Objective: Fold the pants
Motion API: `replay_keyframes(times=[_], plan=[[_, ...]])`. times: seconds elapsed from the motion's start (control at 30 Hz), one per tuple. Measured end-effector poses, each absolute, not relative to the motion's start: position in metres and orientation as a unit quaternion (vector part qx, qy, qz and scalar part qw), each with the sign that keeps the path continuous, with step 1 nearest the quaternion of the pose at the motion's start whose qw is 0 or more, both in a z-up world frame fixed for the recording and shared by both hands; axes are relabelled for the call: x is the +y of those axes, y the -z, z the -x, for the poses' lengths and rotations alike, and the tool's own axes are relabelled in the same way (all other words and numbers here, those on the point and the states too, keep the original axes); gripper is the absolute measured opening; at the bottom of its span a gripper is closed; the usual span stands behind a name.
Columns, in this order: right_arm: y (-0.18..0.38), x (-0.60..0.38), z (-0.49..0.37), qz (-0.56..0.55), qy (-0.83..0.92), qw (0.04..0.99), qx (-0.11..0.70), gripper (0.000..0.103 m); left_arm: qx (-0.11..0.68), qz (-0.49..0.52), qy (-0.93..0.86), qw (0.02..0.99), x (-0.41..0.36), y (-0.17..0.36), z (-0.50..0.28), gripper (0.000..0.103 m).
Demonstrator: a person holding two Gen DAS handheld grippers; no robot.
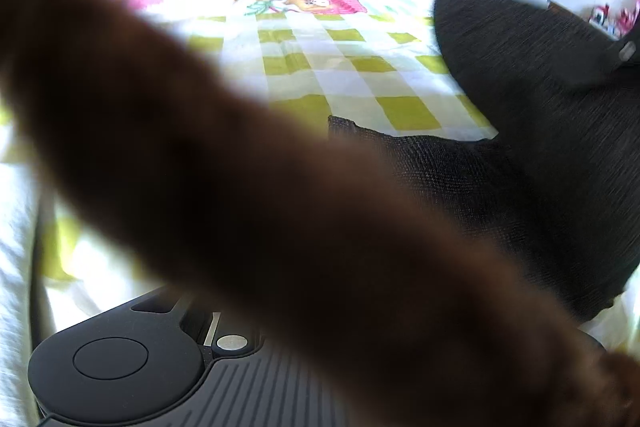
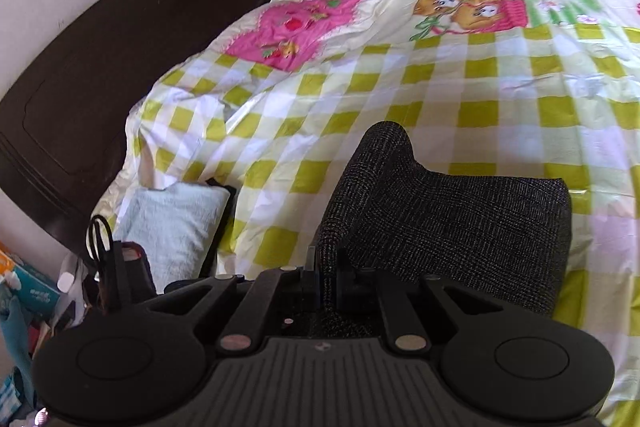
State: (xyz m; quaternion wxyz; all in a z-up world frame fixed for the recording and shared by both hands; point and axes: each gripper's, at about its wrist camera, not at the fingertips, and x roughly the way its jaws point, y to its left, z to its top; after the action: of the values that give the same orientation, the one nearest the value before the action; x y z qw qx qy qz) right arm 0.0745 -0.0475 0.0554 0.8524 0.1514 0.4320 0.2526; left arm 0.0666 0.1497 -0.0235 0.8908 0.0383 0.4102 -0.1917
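Over checkered bedspread [image 2: 440, 99] both grippers tilt down — jaws pinching dark pants [image 2: 440, 219].

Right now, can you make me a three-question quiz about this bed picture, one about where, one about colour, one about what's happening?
1. Where do the pants lie?
A. on the bed
B. on the floor
C. on a chair

2. What colour are the sheet's squares?
A. blue
B. yellow-green
C. red

3. What is the right hand-held gripper doing?
A. wide open
B. shut on the pants
C. holding scissors

Answers:
1. A: the pants spread over the bed.
2. B: yellow-green and white checks cover the sheet.
3. B: the right hand-held gripper pinches a fold of dark cloth.
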Motion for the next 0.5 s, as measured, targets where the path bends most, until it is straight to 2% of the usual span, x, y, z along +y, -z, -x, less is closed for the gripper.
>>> replay_keyframes(times=[0.4, 0.43, 0.5], plan=[[-0.013, 0.016, -0.103, -0.099, -0.234, 0.842, 0.475, 0.026, 0.413, -0.004, 0.216, 0.885, 0.158, 0.026, -0.066, 0.016], [-0.010, 0.017, -0.104, -0.103, -0.235, 0.840, 0.478, 0.027, 0.412, -0.005, 0.216, 0.885, 0.157, 0.026, -0.066, 0.016], [-0.006, 0.016, -0.107, -0.112, -0.242, 0.837, 0.479, 0.036, 0.409, -0.011, 0.210, 0.888, 0.156, 0.025, -0.064, 0.019]])
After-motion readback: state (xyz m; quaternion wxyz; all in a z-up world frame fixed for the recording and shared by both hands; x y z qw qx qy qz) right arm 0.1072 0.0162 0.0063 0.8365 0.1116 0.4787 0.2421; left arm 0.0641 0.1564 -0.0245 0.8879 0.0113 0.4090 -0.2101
